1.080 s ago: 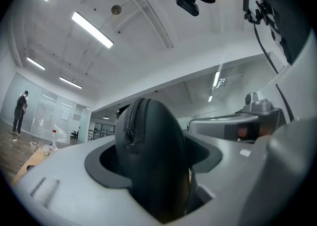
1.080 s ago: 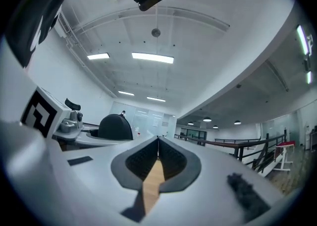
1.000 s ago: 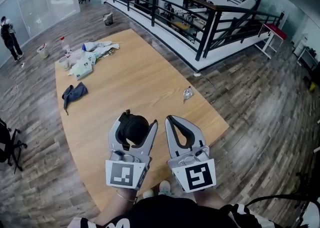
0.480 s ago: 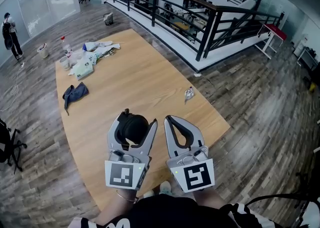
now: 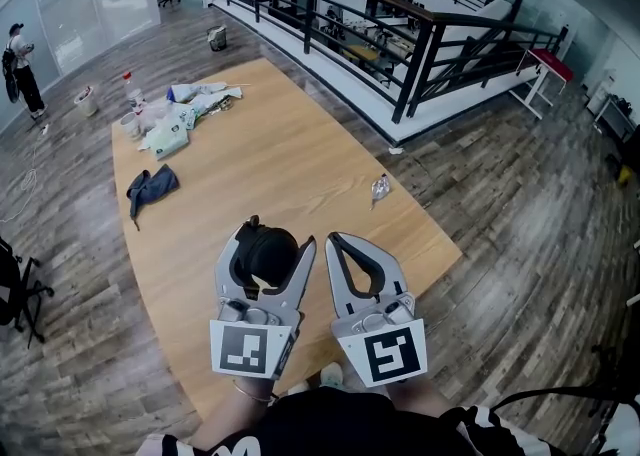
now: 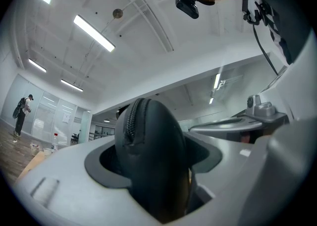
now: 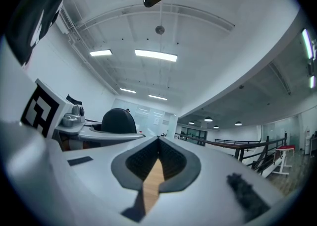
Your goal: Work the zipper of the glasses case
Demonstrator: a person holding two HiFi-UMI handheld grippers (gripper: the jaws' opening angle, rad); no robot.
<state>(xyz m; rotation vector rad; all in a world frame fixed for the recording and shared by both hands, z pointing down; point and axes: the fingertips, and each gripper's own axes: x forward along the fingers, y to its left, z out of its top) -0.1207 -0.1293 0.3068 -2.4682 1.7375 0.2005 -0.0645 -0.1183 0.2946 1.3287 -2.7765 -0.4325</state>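
Left gripper [image 5: 274, 238]: jaws stood partly apart, clamped on black glasses case [image 5: 268, 254], over the table's near end. Right gripper [image 5: 337, 240]: jaws closed, empty, just beside. Wooden table [image 5: 280, 159] bore dark cloth [image 5: 150, 187], far clutter [image 5: 180, 109]. Beyond ran black railing [image 5: 400, 34].

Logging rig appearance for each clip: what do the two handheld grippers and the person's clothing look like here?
Both the left gripper and right gripper have light grey, curved jaws lined with black pads. Each carries a white cube with a black square marker. The person wears a black top.
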